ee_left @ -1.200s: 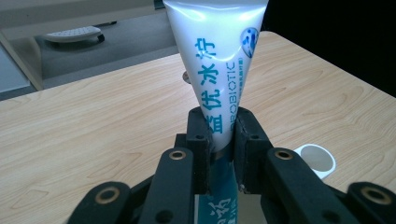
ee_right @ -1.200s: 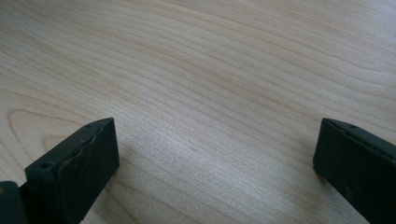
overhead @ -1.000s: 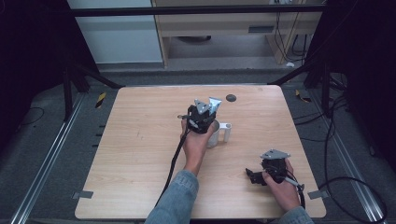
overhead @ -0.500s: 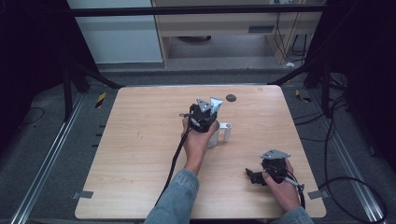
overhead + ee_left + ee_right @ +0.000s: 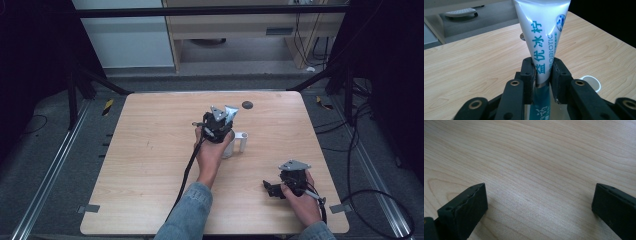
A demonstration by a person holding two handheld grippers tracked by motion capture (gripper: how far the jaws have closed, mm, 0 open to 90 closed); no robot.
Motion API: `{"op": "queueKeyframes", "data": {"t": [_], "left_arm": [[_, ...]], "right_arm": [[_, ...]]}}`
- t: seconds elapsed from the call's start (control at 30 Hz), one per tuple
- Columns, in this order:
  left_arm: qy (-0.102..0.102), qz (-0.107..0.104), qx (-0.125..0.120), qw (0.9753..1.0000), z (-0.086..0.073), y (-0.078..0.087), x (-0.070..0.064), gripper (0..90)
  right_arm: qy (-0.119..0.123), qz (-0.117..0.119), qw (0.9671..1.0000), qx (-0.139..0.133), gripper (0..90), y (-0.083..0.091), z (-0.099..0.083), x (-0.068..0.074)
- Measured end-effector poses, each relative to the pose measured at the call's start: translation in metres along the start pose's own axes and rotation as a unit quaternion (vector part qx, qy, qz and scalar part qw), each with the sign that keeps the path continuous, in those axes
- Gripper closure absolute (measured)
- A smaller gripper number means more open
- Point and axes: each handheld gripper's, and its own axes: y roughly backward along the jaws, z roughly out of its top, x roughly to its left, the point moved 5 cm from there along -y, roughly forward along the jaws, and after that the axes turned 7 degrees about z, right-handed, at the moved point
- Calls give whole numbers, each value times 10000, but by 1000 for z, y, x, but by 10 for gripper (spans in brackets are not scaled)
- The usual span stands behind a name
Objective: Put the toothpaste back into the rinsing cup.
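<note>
My left gripper (image 5: 216,124) is near the table's middle, shut on a white toothpaste tube (image 5: 230,113) with teal lettering. In the left gripper view the jaws (image 5: 541,72) pinch the tube (image 5: 544,32) low down, and its broad flat end rises toward the camera's top edge. A white cup (image 5: 235,145) stands just under the hand, with a small white part sticking out to its right. A white rim (image 5: 591,83) shows beside the jaws. My right gripper (image 5: 271,189) rests low on the table at the front right, open and with nothing between its jaws (image 5: 539,202).
A small dark round spot (image 5: 247,104) lies on the wooden table (image 5: 150,165) behind the cup. A black cable runs from the left gripper along the forearm. Dark floor, cables and stand legs surround the table.
The left gripper with the tube has edged slightly to the right over the cup. The right gripper has not moved.
</note>
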Motion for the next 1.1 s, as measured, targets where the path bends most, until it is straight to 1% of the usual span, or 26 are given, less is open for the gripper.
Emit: {"op": "queueKeyframes", "data": {"t": [0.27, 0.37, 0.63, 0.77, 0.87, 0.97, 1.1], "left_arm": [[-59, 6, 28, 10000, 0, 2, -2, 697], [-103, 50, 59, 9999, -2, 1, -2, 674], [-88, 32, 71, 9999, -3, 1, -2, 664], [-121, 52, 90, 9999, -4, 2, -1, 644], [-103, 82, 68, 9999, -4, 3, 1, 637], [-92, 62, 55, 9999, -4, 4, 1, 634], [-164, 78, 2, 9998, -3, 9, -1, 618]], "right_arm": [[-5, 4, 10000, 0, 4, 0, 0, 0], [-3, 4, 10000, 0, 4, 0, 0, 0], [0, -1, 10000, 1, 4, 0, 0, 0], [0, 0, 10000, 1, 4, 0, 0, 0], [0, 0, 10000, 2, 4, 0, 0, 0], [1, -1, 10000, -3, 4, 0, 0, 0], [1, 4, 10000, -4, 4, 0, 0, 0]]}}
